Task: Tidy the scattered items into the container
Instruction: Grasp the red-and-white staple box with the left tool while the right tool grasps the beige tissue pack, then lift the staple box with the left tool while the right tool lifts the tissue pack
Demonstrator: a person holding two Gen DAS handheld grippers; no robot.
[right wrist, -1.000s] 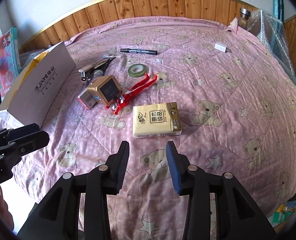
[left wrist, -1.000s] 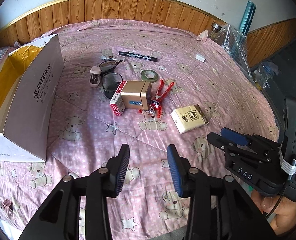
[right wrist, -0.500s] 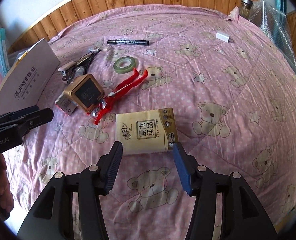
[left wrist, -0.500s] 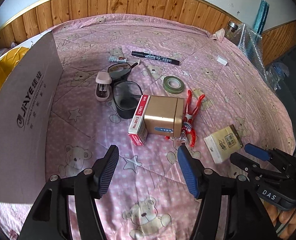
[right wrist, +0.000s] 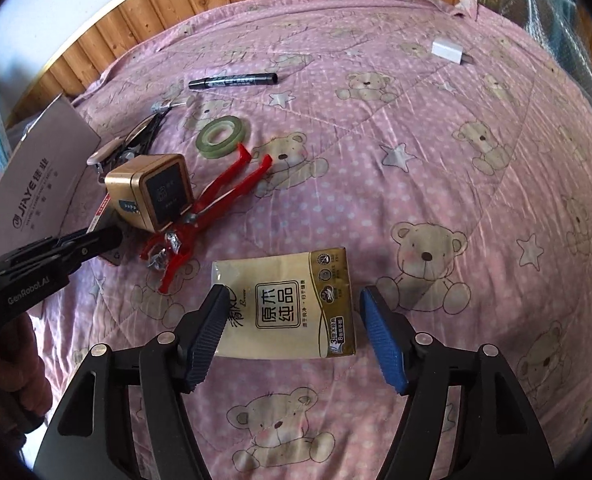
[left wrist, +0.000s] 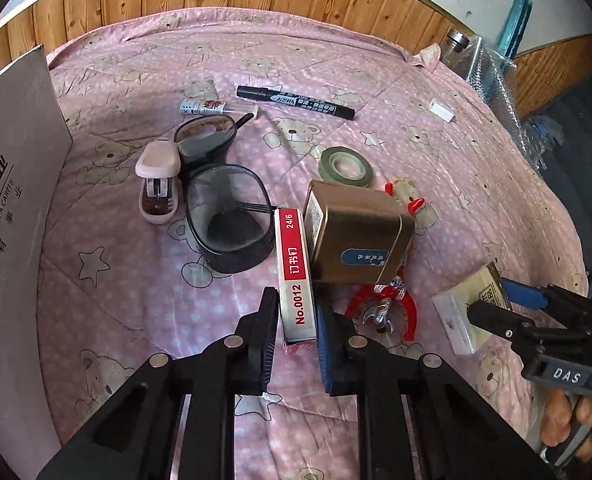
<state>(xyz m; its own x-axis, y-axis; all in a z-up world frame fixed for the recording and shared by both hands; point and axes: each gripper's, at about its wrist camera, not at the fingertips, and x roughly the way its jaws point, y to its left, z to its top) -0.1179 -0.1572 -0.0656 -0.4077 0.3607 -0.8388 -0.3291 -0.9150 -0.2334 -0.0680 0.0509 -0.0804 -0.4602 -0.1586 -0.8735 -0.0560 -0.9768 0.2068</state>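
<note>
1. Container: grey cardboard box w/ printed lettering, at the left edge of the pink bear-print quilt. Only its outer wall shows; can't tell what's inside.
2. My left gripper: fingers narrowly apart, straddling the near end of the staple box, a slim red-and-white carton marked "No.0012". Pads sit just beside its sides; can't tell if they're touching.
3. My right gripper: spread wide, one ribbed pad on each side of the tissue pack, a glossy cream-and-gold soft rectangle. Left pad is at the pack's edge, right pad clear of it. Nothing gripped yet.
4. Other loose bits: gold metal tin, boxy w/ rounded corners, touching the staple box; red plastic clamp beside the tin; green tape roll; black goggles; pink stapler; black marker; small white block far off.
</note>
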